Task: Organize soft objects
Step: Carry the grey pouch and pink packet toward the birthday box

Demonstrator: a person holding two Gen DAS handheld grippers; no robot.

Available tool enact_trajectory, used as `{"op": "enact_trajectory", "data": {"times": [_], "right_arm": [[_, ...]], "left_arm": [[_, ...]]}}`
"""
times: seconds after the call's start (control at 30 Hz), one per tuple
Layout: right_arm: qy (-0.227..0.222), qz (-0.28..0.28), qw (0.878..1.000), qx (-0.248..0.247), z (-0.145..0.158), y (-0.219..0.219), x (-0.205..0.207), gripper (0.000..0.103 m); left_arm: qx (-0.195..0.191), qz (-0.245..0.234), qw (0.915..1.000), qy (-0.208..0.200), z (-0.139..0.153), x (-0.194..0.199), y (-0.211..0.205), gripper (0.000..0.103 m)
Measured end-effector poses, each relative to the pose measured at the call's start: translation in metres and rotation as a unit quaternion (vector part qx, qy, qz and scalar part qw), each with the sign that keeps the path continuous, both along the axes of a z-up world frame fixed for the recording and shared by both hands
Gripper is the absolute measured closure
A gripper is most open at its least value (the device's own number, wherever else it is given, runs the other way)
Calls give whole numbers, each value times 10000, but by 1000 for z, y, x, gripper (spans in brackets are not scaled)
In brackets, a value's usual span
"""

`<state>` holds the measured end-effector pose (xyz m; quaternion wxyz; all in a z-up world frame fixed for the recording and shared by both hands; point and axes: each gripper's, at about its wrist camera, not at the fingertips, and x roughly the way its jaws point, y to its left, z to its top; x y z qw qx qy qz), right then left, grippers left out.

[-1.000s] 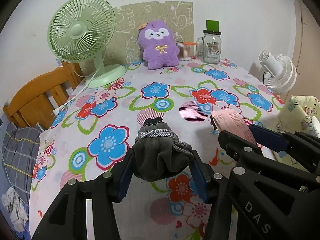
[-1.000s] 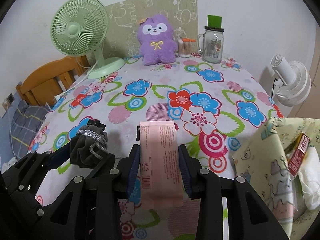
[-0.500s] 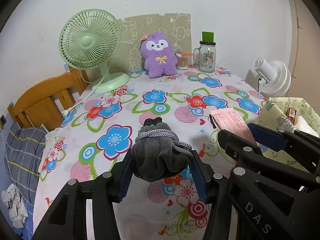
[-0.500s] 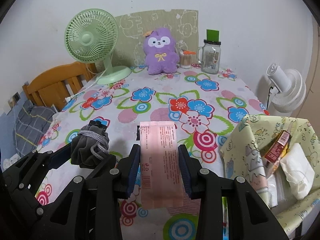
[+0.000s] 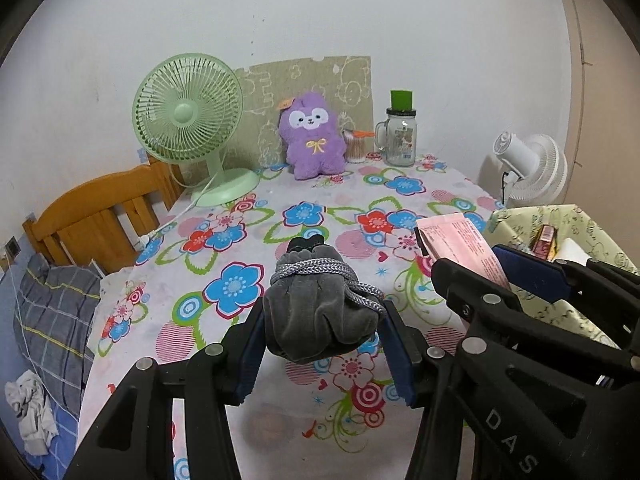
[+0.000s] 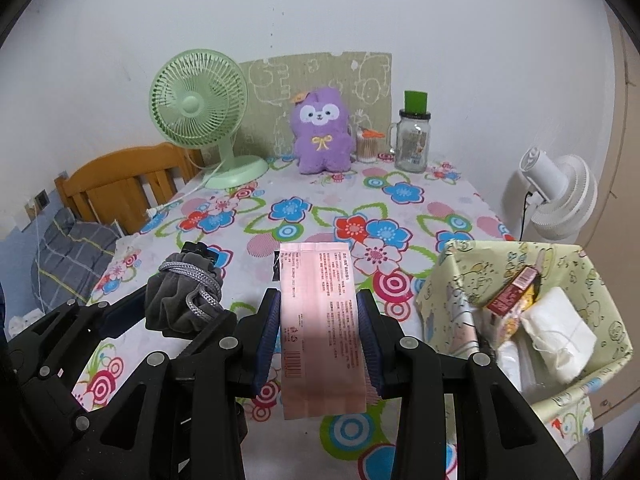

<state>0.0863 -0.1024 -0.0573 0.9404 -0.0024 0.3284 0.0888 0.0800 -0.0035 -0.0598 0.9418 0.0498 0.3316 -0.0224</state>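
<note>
My left gripper is shut on a grey velvet drawstring pouch and holds it above the flowered table. The pouch also shows in the right wrist view. My right gripper is shut on a flat pink packet, also held above the table; the packet shows in the left wrist view. A yellow-green patterned storage box stands off the table's right edge, just right of my right gripper, with a red packet and white soft packs inside.
At the table's back stand a green fan, a purple plush toy, a cotton-swab jar and a glass mug jar. A white fan stands to the right. A wooden chair and folded grey cloth are left.
Both grippers have pulled back and risen from the table with their loads. The storage box has come further into view on the right.
</note>
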Motion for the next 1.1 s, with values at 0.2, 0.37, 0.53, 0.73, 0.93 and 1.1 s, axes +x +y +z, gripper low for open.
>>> {"op": "enact_trajectory", "data": {"times": [0.2,0.37,0.53,0.73,0.93,1.1], "right_arm": [[-148,-13,9999,9,11,-9,-13,61],[-261,-56,9996,16,20,-18,-22,61],[-342,-107,9994,23,30,-28,-27,61],[-452,-161,9988,59,41,-42,-31,61],[-516,-224,9983,122,50,-58,-34,61],[-553,-326,9979,130,55,-73,-36,61]], "left_arm": [[5,-22,9999,-141,12,-13,-7,48],[9,-64,9997,-234,20,-21,-14,48],[10,-100,9994,-319,28,-26,-23,48],[16,-150,9989,-437,41,-30,-37,48],[29,-225,9984,-523,50,-32,-50,47],[33,-321,9979,-561,55,-31,-64,47]]}}
